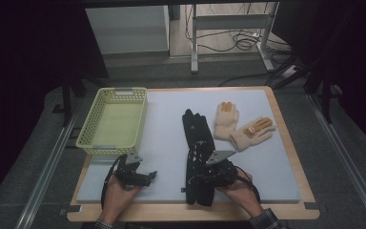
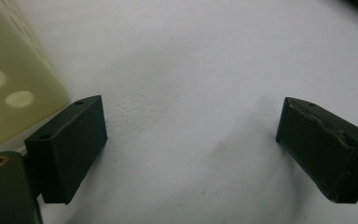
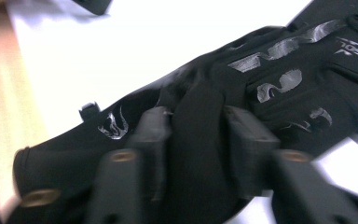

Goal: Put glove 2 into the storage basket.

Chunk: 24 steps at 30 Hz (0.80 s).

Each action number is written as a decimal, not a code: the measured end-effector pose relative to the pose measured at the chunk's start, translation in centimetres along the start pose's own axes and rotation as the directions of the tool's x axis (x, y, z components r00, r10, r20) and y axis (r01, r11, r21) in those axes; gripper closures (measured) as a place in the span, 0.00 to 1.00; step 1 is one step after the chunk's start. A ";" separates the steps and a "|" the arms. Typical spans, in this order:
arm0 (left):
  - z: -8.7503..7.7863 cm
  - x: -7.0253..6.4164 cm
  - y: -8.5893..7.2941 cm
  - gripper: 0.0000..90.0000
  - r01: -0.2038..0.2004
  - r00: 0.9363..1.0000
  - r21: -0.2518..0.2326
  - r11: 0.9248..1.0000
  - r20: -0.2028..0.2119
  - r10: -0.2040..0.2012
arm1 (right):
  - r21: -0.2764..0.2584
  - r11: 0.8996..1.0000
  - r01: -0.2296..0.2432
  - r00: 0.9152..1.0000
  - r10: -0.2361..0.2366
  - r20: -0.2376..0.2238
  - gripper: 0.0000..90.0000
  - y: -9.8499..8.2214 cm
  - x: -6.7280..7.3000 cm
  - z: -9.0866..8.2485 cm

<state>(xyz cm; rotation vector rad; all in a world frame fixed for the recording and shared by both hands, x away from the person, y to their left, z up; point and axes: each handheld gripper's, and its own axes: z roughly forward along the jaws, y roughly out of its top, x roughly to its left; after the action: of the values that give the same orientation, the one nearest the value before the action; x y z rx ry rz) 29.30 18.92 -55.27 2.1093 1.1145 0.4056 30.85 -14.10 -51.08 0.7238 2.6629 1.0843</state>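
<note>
Two black gloves lie end to end on the white mat (image 1: pixel 162 138), the far one (image 1: pixel 198 129) flat and the near one (image 1: pixel 199 191) under my right gripper (image 1: pixel 201 180). In the right gripper view, the gripper (image 3: pixel 198 140) pinches a raised fold of that black glove (image 3: pixel 298 79), and the cloth fills the gap between both pads. My left gripper (image 1: pixel 153 175) rests low over bare mat at the front left. Its jaws (image 2: pixel 191 144) stand wide open with nothing between them. Two tan gloves (image 1: pixel 226 121) (image 1: pixel 253 132) lie at the back right.
A pale yellow-green perforated basket (image 1: pixel 112 121) stands at the mat's back left, its corner (image 2: pixel 9 88) close beside the left gripper. The wooden table edge (image 1: pixel 190 212) runs along the front. Bare mat lies between the basket and the black gloves.
</note>
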 end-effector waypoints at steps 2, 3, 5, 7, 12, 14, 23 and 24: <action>0.0 0.0 0.0 0.10 0.000 1.000 0.000 1.000 0.000 0.000 | -0.031 0.999 -0.019 1.000 0.019 -0.005 0.54 0.3 -0.4 -0.4; 0.0 0.0 0.0 0.10 0.000 1.000 0.000 1.000 0.000 0.000 | -0.051 0.998 -0.033 0.999 0.033 -0.003 0.53 0.5 -0.7 -0.7; 0.0 0.0 0.0 0.10 0.004 1.000 -0.003 1.000 0.000 -0.004 | -0.081 0.995 -0.058 0.998 0.058 0.001 0.52 1.1 -1.5 -1.2; 0.0 0.0 0.0 0.10 0.004 1.000 -0.003 1.000 0.000 -0.004 | -0.095 0.993 -0.073 0.997 0.075 0.016 0.53 1.6 -2.4 -1.3; 0.0 0.0 0.0 0.10 0.001 1.000 0.000 1.000 0.000 -0.001 | -0.096 0.991 -0.090 0.990 0.099 0.100 0.66 3.0 -5.2 -0.6; 0.0 0.0 0.0 0.10 0.000 1.000 0.000 1.000 0.000 0.000 | -0.105 0.989 -0.099 0.987 0.111 0.119 0.71 3.6 -6.4 0.0; 0.0 0.0 0.0 0.10 0.003 1.000 -0.003 1.000 0.000 -0.003 | -0.041 0.994 -0.105 0.979 0.111 0.172 0.65 5.2 -10.4 3.0; 0.0 0.0 0.0 0.10 0.000 1.000 -0.001 1.000 0.001 0.000 | -0.039 0.993 -0.110 0.978 0.115 0.174 0.66 5.0 -10.5 3.0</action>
<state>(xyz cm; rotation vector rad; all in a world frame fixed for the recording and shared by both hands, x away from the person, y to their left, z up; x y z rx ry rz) 29.30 18.93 -55.27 2.1087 1.1143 0.4051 42.78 -14.42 -49.97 0.9294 2.4792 1.0307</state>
